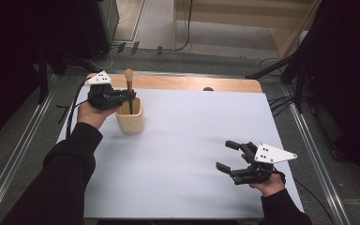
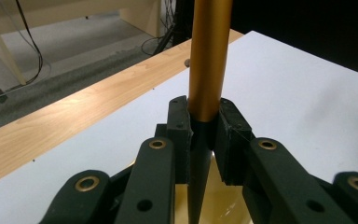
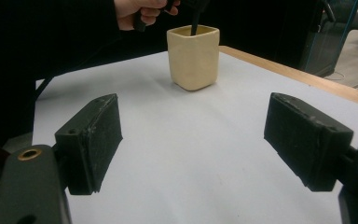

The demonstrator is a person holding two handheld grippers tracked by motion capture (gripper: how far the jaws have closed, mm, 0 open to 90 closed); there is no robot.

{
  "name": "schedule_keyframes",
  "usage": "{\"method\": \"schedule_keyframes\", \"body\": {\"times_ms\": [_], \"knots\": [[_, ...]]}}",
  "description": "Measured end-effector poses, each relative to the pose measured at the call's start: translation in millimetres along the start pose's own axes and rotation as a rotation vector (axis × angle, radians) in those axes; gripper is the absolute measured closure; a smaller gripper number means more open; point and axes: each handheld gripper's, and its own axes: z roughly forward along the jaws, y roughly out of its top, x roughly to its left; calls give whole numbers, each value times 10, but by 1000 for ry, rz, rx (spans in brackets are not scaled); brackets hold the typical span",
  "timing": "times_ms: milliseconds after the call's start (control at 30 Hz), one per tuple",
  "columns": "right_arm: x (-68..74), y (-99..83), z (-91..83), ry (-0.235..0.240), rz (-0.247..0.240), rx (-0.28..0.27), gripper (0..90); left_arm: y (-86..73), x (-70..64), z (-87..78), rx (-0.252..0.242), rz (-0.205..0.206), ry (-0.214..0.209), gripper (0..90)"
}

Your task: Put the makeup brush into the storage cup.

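A brush (image 1: 129,86) with a tan head, gold ferrule (image 2: 209,60) and black handle stands upright in a cream square cup (image 1: 130,115) at the table's back left. My left gripper (image 1: 130,97) is shut on the brush just above the cup's mouth; in the left gripper view both pads clamp the black handle below the gold part. My right gripper (image 1: 228,155) hovers open over the white sheet at the front right, nothing between its pads (image 3: 93,140). The cup (image 3: 194,57) stands ahead of it in the right gripper view.
A white sheet (image 1: 183,154) covers most of the wooden table (image 1: 192,83), whose bare strip shows along the far edge. Cables and dark stands lie on the floor beyond and beside the table. A metal rail (image 1: 311,150) runs along the right side.
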Motion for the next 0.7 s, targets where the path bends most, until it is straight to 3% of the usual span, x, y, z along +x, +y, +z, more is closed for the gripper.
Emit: {"method": "schedule_keyframes", "body": {"times_ms": [67, 100, 133, 167, 233, 300, 367, 700], "knots": [[-1, 0, 3, 0, -1, 1, 197, -8, 17, 5, 12, -27, -18, 777], [-1, 0, 3, 0, -2, 2, 197, -14, 31, 9, 22, -47, -42, 629], [-1, 0, 3, 0, -2, 2, 197, -17, 37, 15, 40, -63, -49, 629], [-1, 0, -1, -1, 0, 1, 197, -16, 27, 12, 71, -62, -37, 415], [-7, -3, -6, -3, 0, 1, 197, -14, 26, -3, 79, -63, -40, 320], [-13, -3, -13, -6, 1, 0, 197, -4, 23, -54, 73, -65, -32, 278], [-13, 2, -12, -9, 4, -4, 197, 10, 34, -144, 28, -84, -45, 261], [-11, 2, -17, -16, 6, -1, 197, -22, -50, -323, -5, -70, -79, 212]]}}
